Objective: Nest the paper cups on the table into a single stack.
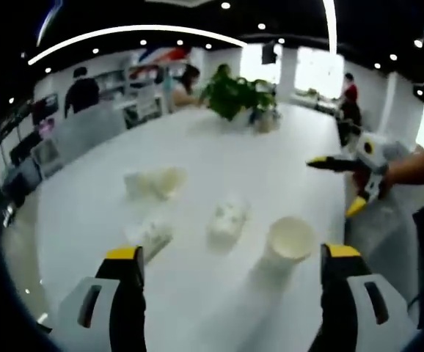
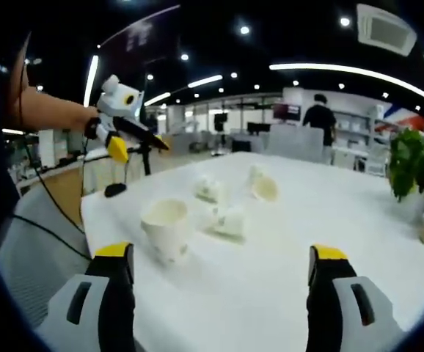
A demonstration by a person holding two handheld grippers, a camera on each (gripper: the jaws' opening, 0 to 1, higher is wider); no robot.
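Upright paper cup (image 1: 290,242) (image 2: 166,228) stands on the white table (image 1: 219,154) (image 2: 285,242), mouth up. In the left gripper view it sits just ahead of the right-hand jaw; in the right gripper view, just ahead of the left-hand jaw. Not between jaws in either. Three more cups lie tipped over beyond it: one pale heap (image 1: 155,181), a crumpled one (image 1: 227,218) (image 2: 228,221), one near the left-hand jaw (image 1: 151,236). Left gripper (image 1: 234,260): jaws wide, holding nothing. Right gripper (image 2: 223,260): jaws wide, holding nothing. Potted plant (image 1: 234,95) (image 2: 415,165) at the table's far end.
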